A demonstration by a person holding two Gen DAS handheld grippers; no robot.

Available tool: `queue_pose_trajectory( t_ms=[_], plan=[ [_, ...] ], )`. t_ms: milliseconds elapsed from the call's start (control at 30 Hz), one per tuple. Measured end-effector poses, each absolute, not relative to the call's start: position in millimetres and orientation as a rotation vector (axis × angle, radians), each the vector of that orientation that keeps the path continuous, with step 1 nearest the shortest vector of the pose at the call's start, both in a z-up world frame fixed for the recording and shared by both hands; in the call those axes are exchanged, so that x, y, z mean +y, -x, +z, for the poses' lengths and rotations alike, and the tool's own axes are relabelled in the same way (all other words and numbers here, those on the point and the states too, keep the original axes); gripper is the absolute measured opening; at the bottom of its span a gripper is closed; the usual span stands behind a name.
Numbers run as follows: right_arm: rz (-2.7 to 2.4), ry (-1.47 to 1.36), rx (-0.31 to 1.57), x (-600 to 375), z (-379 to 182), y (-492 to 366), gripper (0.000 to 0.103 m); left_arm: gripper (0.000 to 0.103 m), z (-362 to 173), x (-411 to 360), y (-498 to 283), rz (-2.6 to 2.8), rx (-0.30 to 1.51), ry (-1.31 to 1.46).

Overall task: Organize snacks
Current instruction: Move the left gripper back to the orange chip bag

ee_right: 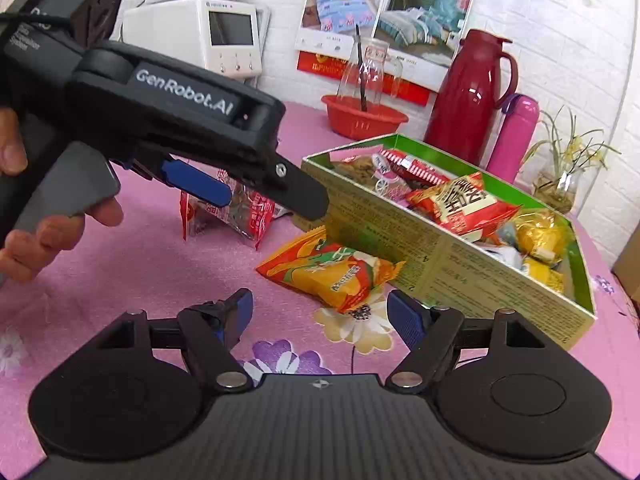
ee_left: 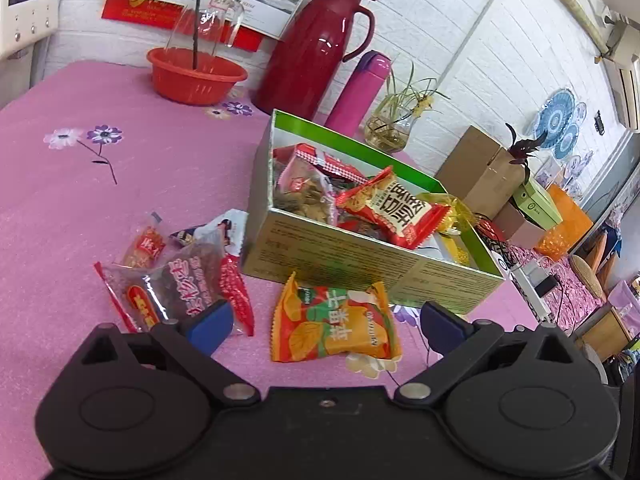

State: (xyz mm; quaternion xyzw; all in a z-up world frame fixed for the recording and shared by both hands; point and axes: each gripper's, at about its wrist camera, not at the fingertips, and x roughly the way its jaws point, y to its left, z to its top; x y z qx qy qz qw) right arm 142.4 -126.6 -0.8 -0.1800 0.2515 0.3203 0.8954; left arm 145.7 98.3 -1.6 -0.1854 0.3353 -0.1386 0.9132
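The orange and green crinkly snack packet [ee_left: 334, 326] lies flat on the pink flowered table [ee_left: 120, 200], straight ahead of the left tool [ee_left: 326, 320] and between its spread blue fingers, untouched. It sits just in front of the open green cardboard box [ee_left: 360, 258], already holding several packets. Beyond the left finger lie 3 or 4 clear and red wrapped snacks [ee_left: 180, 280]. The right tool [ee_right: 320, 314] hangs spread and empty near the same packet. The step looks like picking this packet; next, the left tool must drop, pinch it and lift over the box wall.
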Motion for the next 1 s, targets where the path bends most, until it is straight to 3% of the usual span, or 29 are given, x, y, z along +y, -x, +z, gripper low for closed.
queue_pose_trajectory(
  t_ms=[667, 867, 1000],
  plan=[
    [0.689, 0.368, 0.543, -108, -12, -164, 0.103, 0.103, 9, 148, -144, -0.325, 0.646, 0.469],
    [0.665, 0.35, 0.556, -110, -12, -180, 0.103, 0.09, -2, 135, -147, -0.4, 0.706, 0.454],
    [0.69, 0.389, 0.508, -106, -13, -193, 0.103, 0.09, -4, 124, -149, -0.408, 0.718, 0.418]
  ],
)
